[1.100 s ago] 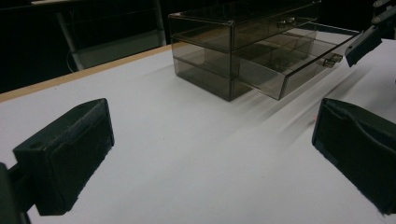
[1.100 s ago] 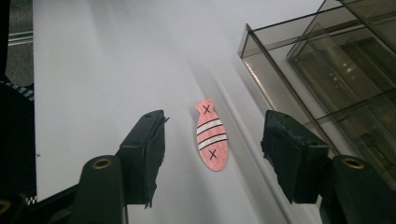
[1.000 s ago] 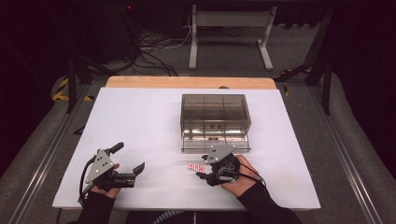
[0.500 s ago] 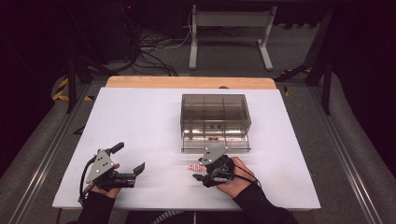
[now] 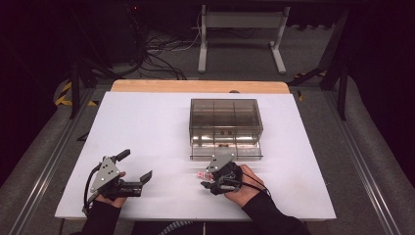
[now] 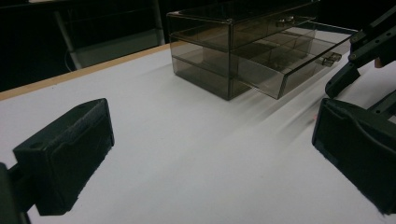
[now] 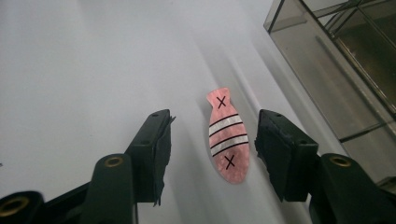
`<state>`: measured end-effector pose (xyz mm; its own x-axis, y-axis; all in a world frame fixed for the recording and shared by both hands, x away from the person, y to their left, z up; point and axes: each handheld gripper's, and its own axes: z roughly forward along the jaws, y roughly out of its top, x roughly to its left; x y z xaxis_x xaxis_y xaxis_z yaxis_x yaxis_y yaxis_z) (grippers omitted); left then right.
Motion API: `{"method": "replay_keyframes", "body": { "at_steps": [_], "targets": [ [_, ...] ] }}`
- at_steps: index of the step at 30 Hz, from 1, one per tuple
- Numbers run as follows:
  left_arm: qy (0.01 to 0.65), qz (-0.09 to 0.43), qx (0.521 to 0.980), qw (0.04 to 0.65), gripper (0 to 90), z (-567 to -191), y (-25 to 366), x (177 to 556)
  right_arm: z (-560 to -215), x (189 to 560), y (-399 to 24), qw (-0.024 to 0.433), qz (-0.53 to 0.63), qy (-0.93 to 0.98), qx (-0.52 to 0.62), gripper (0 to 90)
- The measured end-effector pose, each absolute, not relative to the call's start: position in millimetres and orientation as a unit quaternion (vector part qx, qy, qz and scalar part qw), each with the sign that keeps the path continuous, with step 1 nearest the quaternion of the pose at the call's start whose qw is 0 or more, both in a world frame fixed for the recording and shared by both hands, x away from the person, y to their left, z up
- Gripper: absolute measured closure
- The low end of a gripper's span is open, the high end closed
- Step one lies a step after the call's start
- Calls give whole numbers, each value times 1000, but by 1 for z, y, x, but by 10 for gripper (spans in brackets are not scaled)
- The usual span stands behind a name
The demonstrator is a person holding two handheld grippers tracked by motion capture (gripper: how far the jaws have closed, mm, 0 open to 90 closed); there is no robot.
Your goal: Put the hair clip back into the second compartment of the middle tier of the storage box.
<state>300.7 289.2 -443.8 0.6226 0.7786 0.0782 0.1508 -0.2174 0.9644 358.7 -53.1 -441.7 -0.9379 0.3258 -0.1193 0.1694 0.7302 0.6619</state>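
Pink, flat, fish-shaped: clip (image 7: 227, 135) lay on the white table (image 5: 147, 127), crossed by pale stripes and marked with two black X's. Sat between the jaws of the right gripper (image 7: 212, 154), lengthwise, with a gap on either side. Not pinched yet; jaws had just been closing around it, about half wide, pads (image 7: 275, 149) near but clear of both edges. Nothing lifted, then. Seen from the high view, same clip (image 5: 202, 174) rested just left of the right gripper (image 5: 208, 183), in front of the box and apart from it.

Smoked plastic drawer box (image 5: 224, 128) stood mid-table, lower drawer (image 5: 225, 152) pulled out toward the person, upper one shut. Looked like the spot meant for the clip, though only a guess. Dividers showed inside the open drawer in the left gripper view (image 6: 280, 56); could not tell what, if anything, lay in them.

Left gripper (image 5: 142, 178) rested low at the near left, well apart from clip and box. Jaws stood wide with only bare table between them, holding nothing.

Progress, by the look of it: drawer open, reach made, grasp half done. Left to do: finish the squeeze on a thin, slippery piece lying flat, lift, carry to the drawer, drop in, perhaps push the drawer shut
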Motion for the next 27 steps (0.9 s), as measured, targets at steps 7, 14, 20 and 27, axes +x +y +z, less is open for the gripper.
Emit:
{"method": "replay_keyframes", "body": {
  "at_steps": [7,14,20,27],
  "targets": [
    [322,292,723,536,0,-444,289,301,-445,362,-50,110,337,925,137,460],
    [320,292,725,536,0,-444,289,301,-448,364,-49,108,328,927,147,500],
    [320,292,724,536,0,-444,289,301,-450,366,-48,102,326,928,149,519],
    [320,292,724,536,0,-444,289,301,-449,365,-48,106,323,929,147,568]
  ]
}}
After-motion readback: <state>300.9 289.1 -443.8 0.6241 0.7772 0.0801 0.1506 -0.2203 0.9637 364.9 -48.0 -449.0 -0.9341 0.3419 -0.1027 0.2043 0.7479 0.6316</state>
